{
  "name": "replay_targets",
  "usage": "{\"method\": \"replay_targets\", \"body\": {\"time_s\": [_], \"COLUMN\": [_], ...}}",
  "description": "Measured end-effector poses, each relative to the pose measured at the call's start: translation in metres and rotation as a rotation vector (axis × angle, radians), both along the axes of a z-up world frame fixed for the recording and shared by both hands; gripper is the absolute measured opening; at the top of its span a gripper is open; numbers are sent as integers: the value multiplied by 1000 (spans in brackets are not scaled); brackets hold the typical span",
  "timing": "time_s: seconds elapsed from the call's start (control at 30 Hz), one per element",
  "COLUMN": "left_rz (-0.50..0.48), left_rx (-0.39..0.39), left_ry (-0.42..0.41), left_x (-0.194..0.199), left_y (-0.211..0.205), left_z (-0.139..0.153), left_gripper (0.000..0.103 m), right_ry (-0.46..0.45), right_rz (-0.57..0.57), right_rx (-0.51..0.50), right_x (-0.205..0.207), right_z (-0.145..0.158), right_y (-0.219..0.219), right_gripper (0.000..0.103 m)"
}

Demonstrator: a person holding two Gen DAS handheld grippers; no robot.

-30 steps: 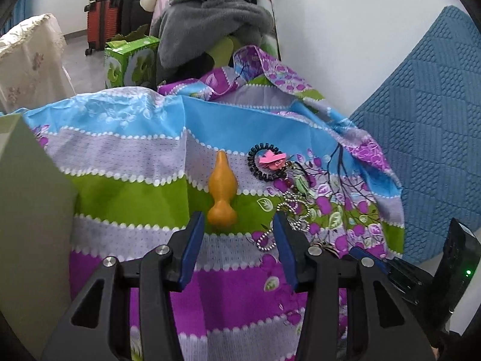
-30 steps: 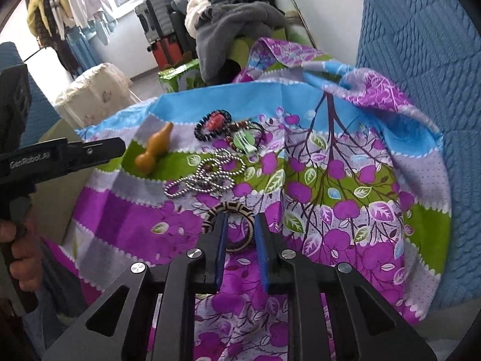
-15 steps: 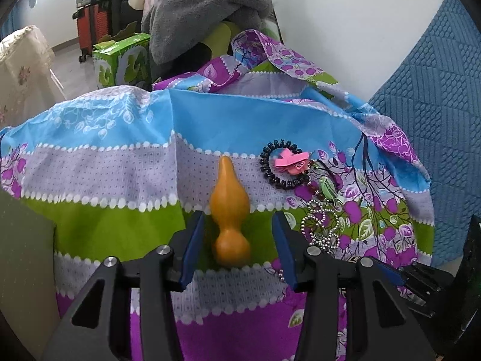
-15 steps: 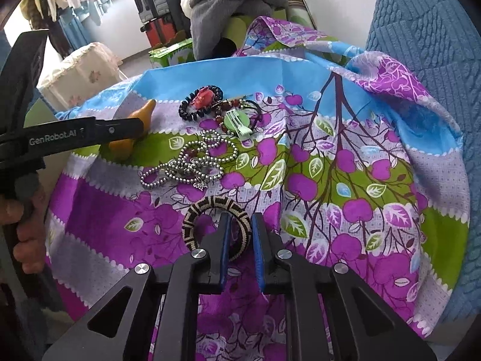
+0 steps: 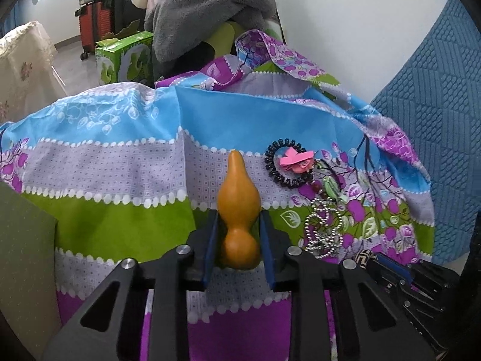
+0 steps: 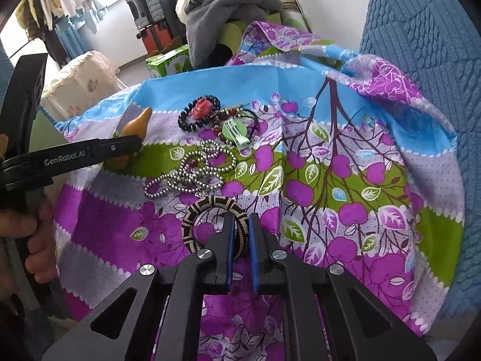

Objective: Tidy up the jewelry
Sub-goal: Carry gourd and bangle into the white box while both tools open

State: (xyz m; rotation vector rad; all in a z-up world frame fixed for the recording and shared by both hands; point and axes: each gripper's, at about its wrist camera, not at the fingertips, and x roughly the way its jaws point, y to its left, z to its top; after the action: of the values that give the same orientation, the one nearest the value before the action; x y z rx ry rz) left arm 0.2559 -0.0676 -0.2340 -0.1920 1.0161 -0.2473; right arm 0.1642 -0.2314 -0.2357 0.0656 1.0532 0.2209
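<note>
One orange gourd pendant (image 5: 239, 210) lies on the patterned cloth (image 5: 120, 225), long axis pointing away, narrow tip far. The left gripper (image 5: 239, 234) has its jaws pinching the gourd's waist; its lower bulb is partly hidden. The right gripper (image 6: 239, 240) pinches one woven bangle (image 6: 192, 219), whose near rim is hidden behind the jaws. Beyond lie one bead chain (image 6: 192, 171), one black coil tie (image 6: 195, 117) and one green clip (image 6: 236, 131).

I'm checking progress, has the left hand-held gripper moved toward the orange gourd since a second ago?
Yes. The left hand-held gripper went forward along the patterned cloth; its fingers now flank the orange gourd, which lay ahead of them before.
</note>
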Motion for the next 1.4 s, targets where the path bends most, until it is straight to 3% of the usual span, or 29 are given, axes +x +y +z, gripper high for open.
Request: {"method": "replay_targets", "body": {"time_s": [0.7, 0.87, 0.97, 1.4], "left_rz": [13, 25, 39, 106], "left_rx": [-34, -21, 25, -2], "left_ry": [-31, -50, -64, -199], "left_x": [-79, -102, -111, -143], "left_y": [21, 31, 34, 80], "left_z": [57, 74, 86, 166], "left_gripper": [27, 27, 27, 27], "right_ry": [-59, -76, -95, -199], "right_rz": [-31, -28, -15, 33], "right_rx": [22, 45, 43, 54], "right_x": [-37, -48, -53, -54], "right_z": [48, 69, 82, 160], "right_y": [11, 20, 28, 67], "right_gripper": [7, 7, 7, 7]}}
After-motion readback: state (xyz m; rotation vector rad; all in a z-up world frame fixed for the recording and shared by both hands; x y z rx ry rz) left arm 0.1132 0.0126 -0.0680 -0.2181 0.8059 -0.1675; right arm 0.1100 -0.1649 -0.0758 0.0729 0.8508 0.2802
